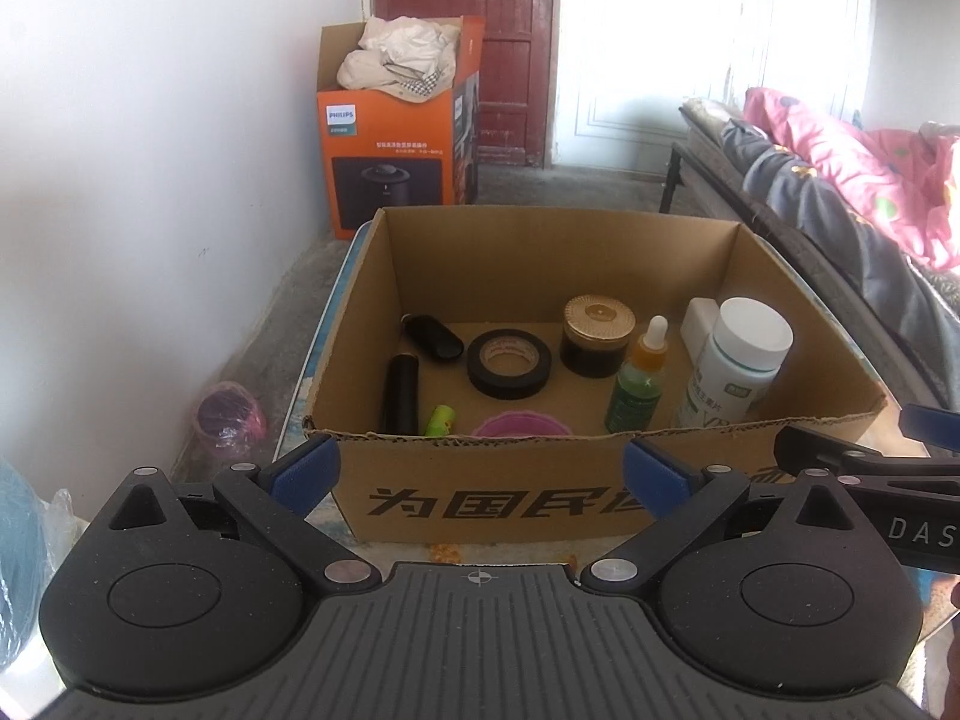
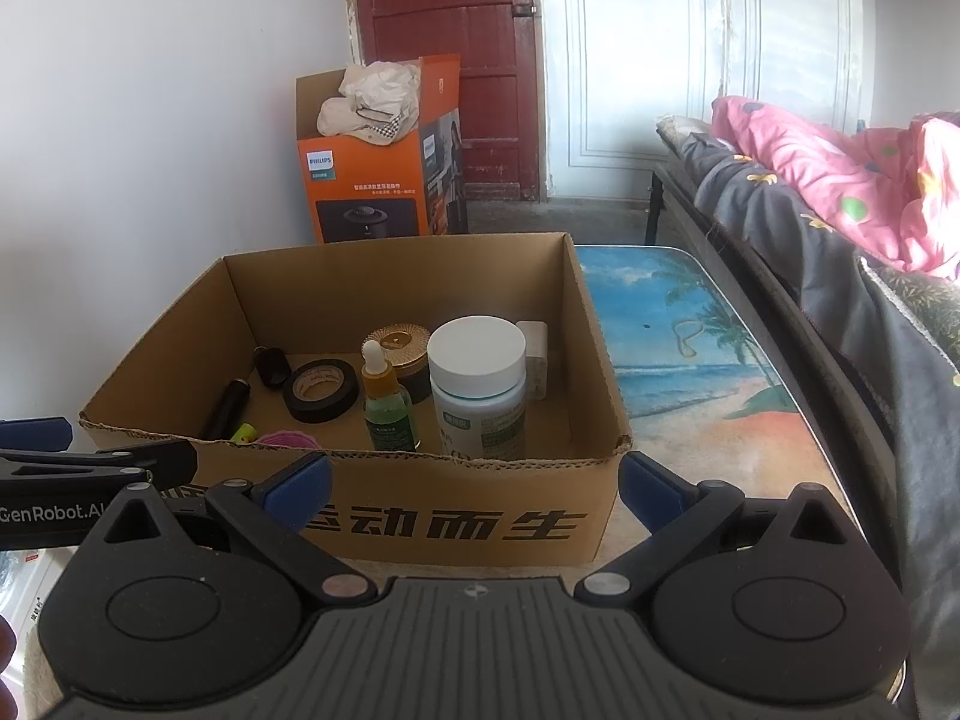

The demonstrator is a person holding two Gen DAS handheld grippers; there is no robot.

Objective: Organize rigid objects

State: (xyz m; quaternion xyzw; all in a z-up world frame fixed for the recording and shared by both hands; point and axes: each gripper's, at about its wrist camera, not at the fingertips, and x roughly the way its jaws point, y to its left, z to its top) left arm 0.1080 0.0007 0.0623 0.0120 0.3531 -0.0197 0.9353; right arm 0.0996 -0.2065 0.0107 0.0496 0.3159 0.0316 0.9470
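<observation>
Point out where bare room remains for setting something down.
Free: the beach-print tabletop right of the cardboard box, and the box floor behind the black tape roll. Crowded: the front row, from black tube to white pill bottle.

Ahead of the left gripper (image 1: pixel 479 468), the open cardboard box (image 1: pixel 498 492) holds a black tape roll (image 1: pixel 509 363), gold-lidded jar (image 1: pixel 597 336), upright green dropper bottle (image 1: pixel 637 381) and white-capped pill bottle (image 1: pixel 741 360).

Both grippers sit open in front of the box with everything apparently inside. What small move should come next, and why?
Probably bring the right gripper forward over the cardboard box rim toward the white-capped bottle. Both it and the left gripper are open and hold nothing, short of the near wall. The bottle stands tallest, nearest the right side, with free space around its cap.
</observation>
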